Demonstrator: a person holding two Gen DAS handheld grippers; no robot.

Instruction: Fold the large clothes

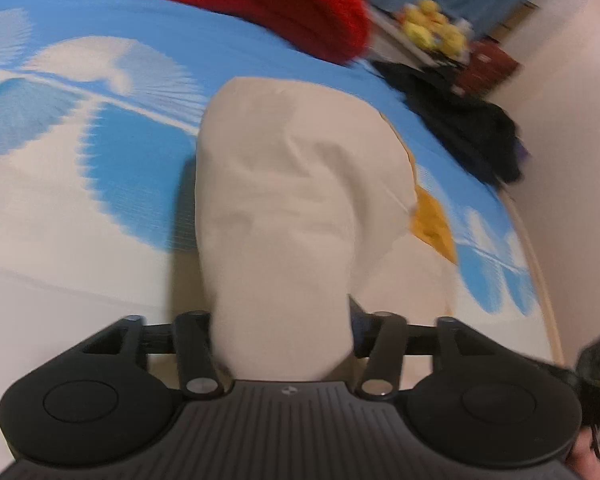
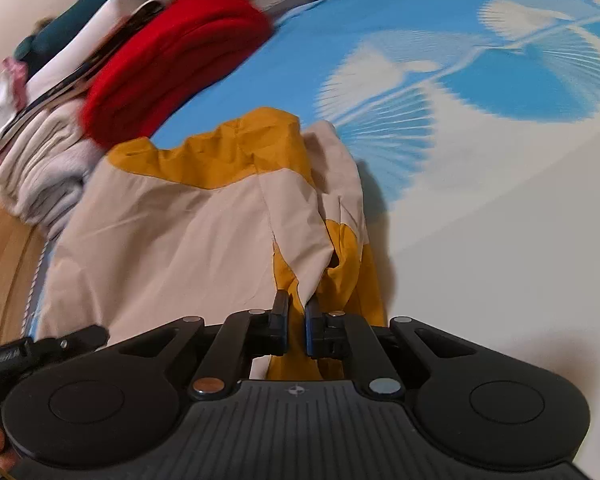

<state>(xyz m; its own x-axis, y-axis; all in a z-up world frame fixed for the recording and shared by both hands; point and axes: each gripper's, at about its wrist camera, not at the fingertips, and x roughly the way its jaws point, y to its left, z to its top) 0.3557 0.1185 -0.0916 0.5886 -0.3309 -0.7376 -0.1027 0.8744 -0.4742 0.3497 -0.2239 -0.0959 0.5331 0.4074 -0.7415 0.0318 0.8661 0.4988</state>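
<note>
Both left claw [image 1: 282,332] fingertips cloth-hidden

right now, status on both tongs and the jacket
Left tongs clamped on bunched beige jacket. Right tongs shut on its hem. Red pile beyond, clear.

Left claw [image 1: 282,334] half spread, jaws pressing thick cloth fold; right claw [image 2: 296,326] pinched nearly closed.

wrists: close, angled down | shared: garment [image 1: 284,200], red pile [image 2: 172,60]
</note>
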